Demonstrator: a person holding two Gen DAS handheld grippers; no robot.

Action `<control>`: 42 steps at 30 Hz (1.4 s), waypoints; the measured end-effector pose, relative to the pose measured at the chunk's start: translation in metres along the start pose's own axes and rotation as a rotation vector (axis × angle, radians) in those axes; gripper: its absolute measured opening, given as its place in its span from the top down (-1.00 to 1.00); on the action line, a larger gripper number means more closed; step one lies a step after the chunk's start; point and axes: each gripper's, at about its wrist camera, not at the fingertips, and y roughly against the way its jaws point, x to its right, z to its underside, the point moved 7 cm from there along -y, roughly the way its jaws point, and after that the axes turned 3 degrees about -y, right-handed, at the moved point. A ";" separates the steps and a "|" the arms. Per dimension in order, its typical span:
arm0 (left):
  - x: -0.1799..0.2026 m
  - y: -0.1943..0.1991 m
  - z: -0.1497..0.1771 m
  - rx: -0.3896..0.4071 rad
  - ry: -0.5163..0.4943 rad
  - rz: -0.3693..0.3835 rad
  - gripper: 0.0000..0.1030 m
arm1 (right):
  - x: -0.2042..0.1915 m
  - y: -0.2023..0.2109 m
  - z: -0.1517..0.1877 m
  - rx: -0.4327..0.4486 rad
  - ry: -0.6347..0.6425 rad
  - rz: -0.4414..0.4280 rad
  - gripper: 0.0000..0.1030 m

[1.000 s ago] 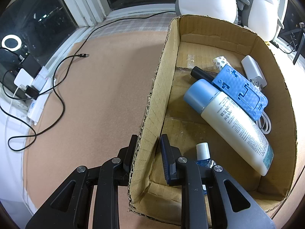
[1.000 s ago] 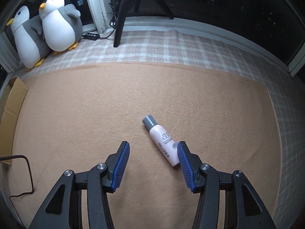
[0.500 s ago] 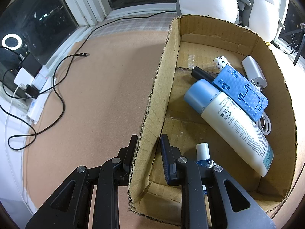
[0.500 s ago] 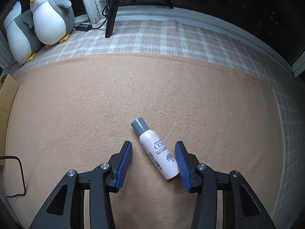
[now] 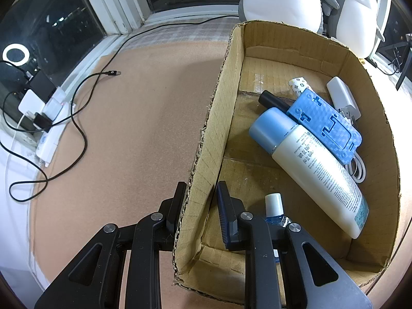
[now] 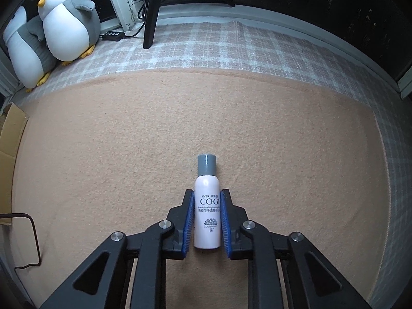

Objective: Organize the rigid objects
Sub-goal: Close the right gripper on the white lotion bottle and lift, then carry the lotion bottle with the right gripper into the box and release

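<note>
- Left tongs (image 5: 199, 193) are clamped tight on the near side wall of the open brown cardboard box (image 5: 303, 38), one finger outside and one inside.
- Lying in the box: a big white lotion bottle with a pale blue cap (image 5: 309, 162), and a flat blue plastic stand with slots (image 5: 325, 123) resting partly on top of it.
- Under that stand there's a black tube-shaped thing (image 5: 273, 101), and behind it a small patterned white roll (image 5: 298, 83).
- A white charger brick (image 5: 341, 95) sits by the far wall, and its white cable (image 5: 359, 170) pokes out from below the stand.
- A little blue bottle with a white cap (image 5: 274, 206) is right next to the inner finger, half hidden by it.
- Right tongs (image 6: 207, 195) are closing on a small pale pink spray bottle with a grey cap (image 6: 207, 206). The bottle's in between the blue pads, both pads look to be touching its sides, cap pointing away from the camera.
- That bottle lies on the peach felt mat (image 6: 128, 134), well apart from the box.
- Two plush penguins (image 6: 67, 20) sit at the far left on the checked cloth (image 6: 231, 49).
</note>
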 end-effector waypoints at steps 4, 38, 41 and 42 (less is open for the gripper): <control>0.001 0.000 0.000 0.000 0.001 0.002 0.60 | -0.001 0.000 -0.002 0.007 0.001 -0.008 0.65; -0.002 0.000 0.001 0.025 0.026 0.051 0.61 | -0.267 0.083 -0.045 0.227 0.322 -0.259 0.65; -0.002 0.000 0.001 0.026 0.025 0.051 0.61 | -0.293 0.085 -0.042 0.225 0.362 -0.284 0.65; -0.002 0.000 0.001 0.026 0.025 0.052 0.61 | -0.301 0.085 -0.041 0.223 0.373 -0.294 0.65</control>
